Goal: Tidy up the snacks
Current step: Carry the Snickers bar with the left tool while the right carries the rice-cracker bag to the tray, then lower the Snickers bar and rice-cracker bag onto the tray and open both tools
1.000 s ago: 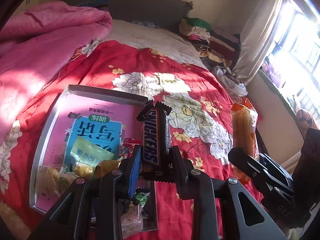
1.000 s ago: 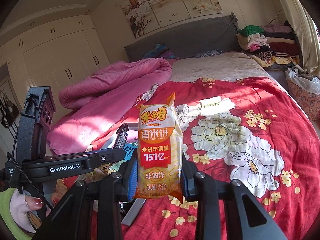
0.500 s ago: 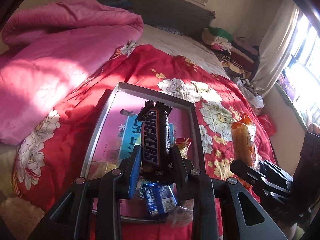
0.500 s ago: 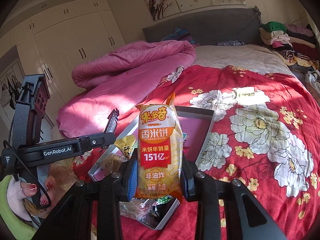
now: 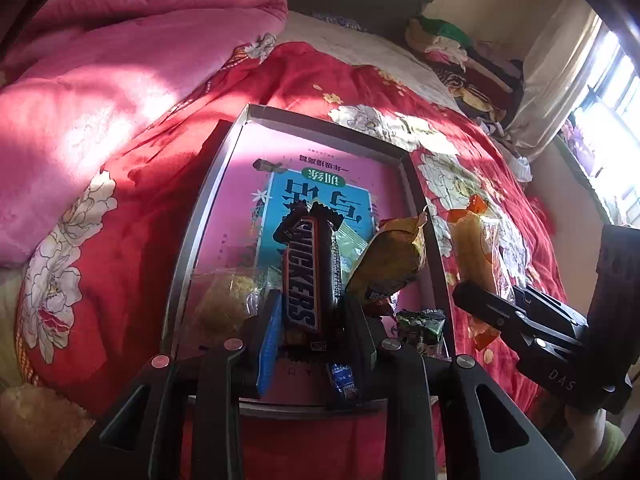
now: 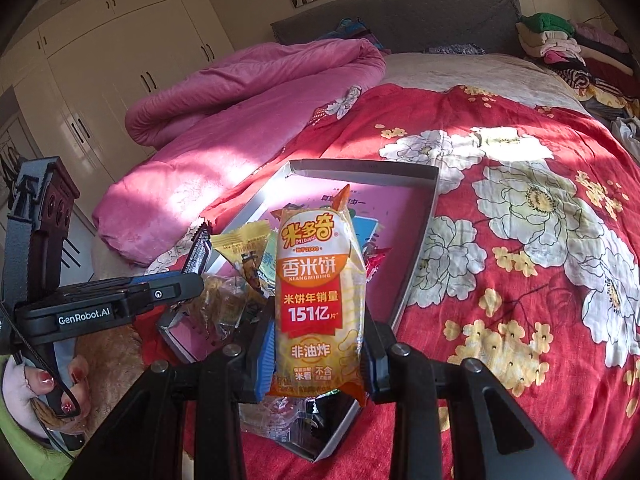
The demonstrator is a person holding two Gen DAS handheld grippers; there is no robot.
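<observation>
My left gripper [image 5: 310, 322] is shut on a brown Snickers bar [image 5: 310, 276], held upright over the near half of a shallow grey box [image 5: 208, 208] with a pink printed floor. My right gripper [image 6: 318, 344] is shut on an orange and yellow rice cracker packet [image 6: 318, 296], upright above the same box [image 6: 420, 256]. Several small wrapped snacks lie in the box's near end, among them a yellow pouch [image 5: 390, 260] and a clear bag of yellow pieces [image 5: 224, 300]. In the left wrist view the right gripper [image 5: 480, 300] and its packet [image 5: 476, 256] show at the right.
The box rests on a red flowered bedspread [image 6: 520, 240]. A rumpled pink duvet [image 5: 100, 80] lies to the left of it. Folded clothes [image 6: 568, 48] are piled at the bed's far right. A hand with painted nails [image 6: 48, 384] holds the left gripper's handle.
Both grippers have come down and moved over the box, each keeping hold of its snack. The box now fills the middle of both views.
</observation>
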